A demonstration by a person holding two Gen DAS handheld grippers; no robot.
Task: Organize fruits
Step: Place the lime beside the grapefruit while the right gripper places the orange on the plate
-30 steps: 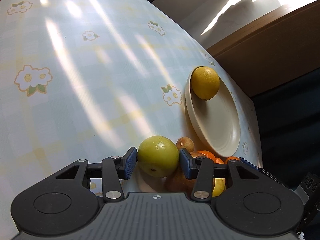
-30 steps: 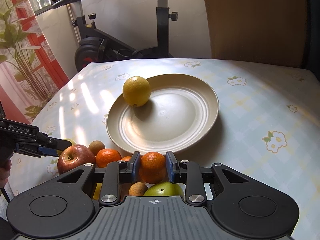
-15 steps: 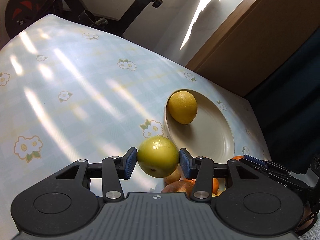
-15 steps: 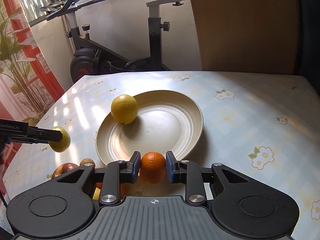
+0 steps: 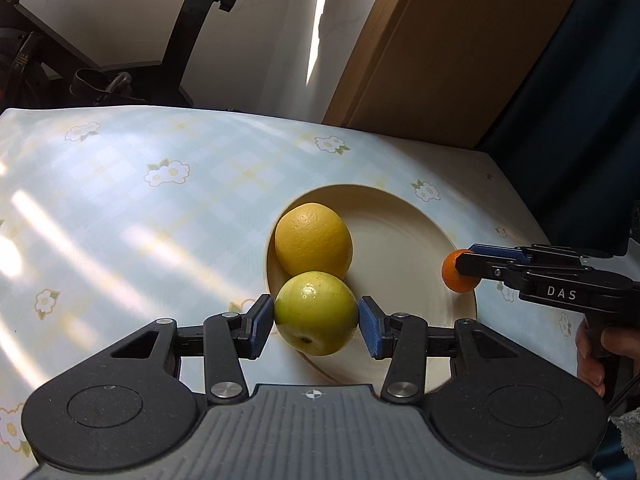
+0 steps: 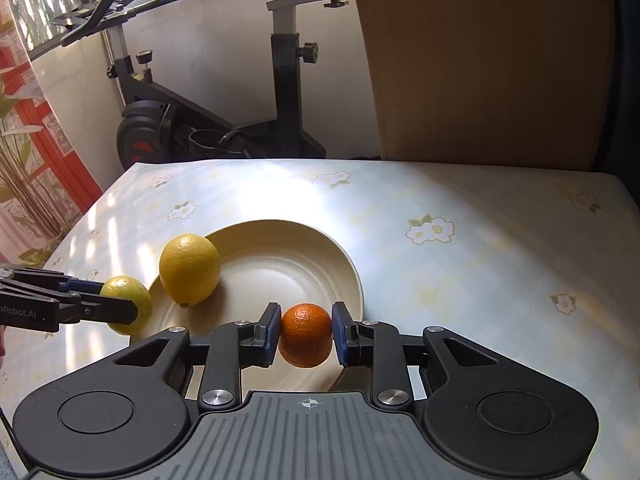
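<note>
Left gripper clamped on green apple, blue pads flush on both sides, fruit about centered between them. Apple sits at the plate rim around 7 o'clock in the left wrist view, just beside or touching the yellow citrus at its 12 o'clock; can't tell whether the apple already rests on the plate or hangs just over it.

Right gripper pinched on small orange, pads on its left and right flanks. Orange hangs over the near rim of the plate, roughly 6 o'clock in the right wrist view; in the left wrist view the same orange shows at the plate's 3 o'clock edge. Contact with plate not visible.

Step in hand, by my read: set both fruits into the plate. To do it well:
- Lower the apple onto the flat inner part, not the sloped rim, else it may roll off toward the tablecloth.
- Keep it from shoving the yellow citrus, which is free and round and could roll toward 1 o'clock.
- Release only once the weight is down; spread the pads slowly so neither drags the fruit.
- Carry the orange further toward 12 o'clock, into the bare middle, clear of the left gripper.
- Stagger the two releases to avoid the tools bumping.

Exercise bike behind the table, irrelevant.
</note>
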